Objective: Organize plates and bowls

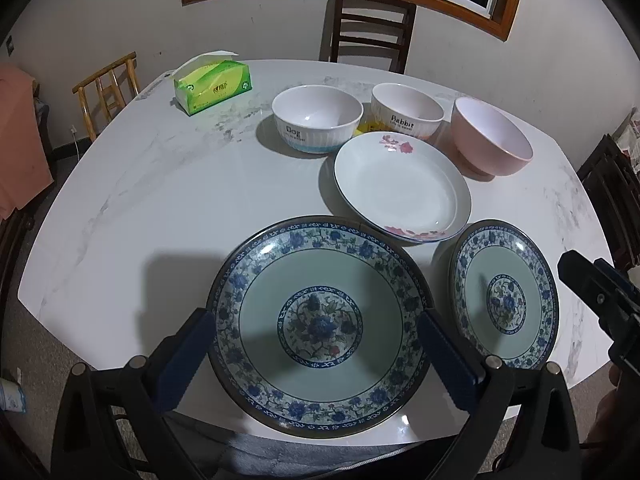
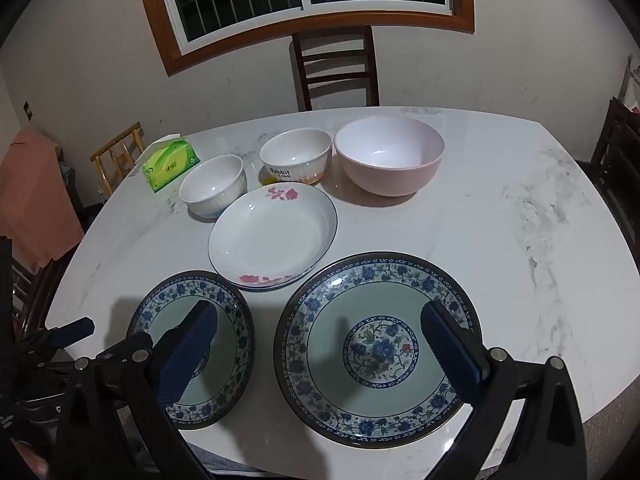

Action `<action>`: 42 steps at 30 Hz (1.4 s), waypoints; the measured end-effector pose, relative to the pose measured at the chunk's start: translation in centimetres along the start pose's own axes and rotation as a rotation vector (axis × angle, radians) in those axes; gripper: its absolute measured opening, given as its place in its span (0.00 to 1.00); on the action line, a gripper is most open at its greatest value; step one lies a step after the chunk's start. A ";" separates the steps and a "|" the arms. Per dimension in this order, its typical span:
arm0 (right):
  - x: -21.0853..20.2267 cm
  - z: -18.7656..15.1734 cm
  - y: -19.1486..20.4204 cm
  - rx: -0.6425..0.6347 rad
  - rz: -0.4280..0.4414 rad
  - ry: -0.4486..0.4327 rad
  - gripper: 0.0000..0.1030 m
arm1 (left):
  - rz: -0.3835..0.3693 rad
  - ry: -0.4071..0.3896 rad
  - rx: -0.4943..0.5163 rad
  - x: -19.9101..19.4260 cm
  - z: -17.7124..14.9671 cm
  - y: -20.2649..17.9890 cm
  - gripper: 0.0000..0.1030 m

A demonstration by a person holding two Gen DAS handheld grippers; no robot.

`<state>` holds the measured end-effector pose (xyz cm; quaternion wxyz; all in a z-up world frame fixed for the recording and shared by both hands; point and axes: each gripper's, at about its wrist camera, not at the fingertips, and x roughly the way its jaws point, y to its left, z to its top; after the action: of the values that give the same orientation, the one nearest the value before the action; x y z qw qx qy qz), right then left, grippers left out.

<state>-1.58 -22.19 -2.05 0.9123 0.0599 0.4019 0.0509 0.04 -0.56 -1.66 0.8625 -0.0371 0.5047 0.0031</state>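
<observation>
Two blue-patterned plates lie at the table's near edge. My left gripper (image 1: 318, 334) is open above the left blue plate (image 1: 320, 326). My right gripper (image 2: 318, 322) is open above the right blue plate (image 2: 378, 344), with the left one (image 2: 192, 348) under its left finger. The right blue plate also shows in the left wrist view (image 1: 506, 294). Behind them lies a white plate with pink flowers (image 1: 402, 186) (image 2: 274, 234). Further back stand a white "Dog" bowl (image 1: 318, 118) (image 2: 212, 184), a white "Rabbit" bowl (image 1: 406, 110) (image 2: 296, 154) and a pink bowl (image 1: 492, 136) (image 2: 390, 154).
A green tissue box (image 1: 214, 84) (image 2: 170, 164) sits at the far left of the white marble table (image 1: 160, 184) (image 2: 540, 220). A dark wooden chair (image 1: 368, 26) stands behind the table and a light wooden one (image 1: 106, 88) at the left.
</observation>
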 end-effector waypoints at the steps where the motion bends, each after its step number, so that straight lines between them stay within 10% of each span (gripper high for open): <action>1: 0.0 0.0 0.0 0.001 0.001 0.002 0.98 | -0.001 0.001 -0.001 0.1 0.0 0.0 1.00; 42: 0.3 -0.4 0.4 -0.003 0.016 0.023 0.97 | 0.001 0.029 -0.008 0.7 -0.4 -0.1 1.00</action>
<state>-1.68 -21.75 -2.48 0.9073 0.0611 0.4117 0.0596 0.05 -0.73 -2.46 0.8548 -0.0406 0.5173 0.0049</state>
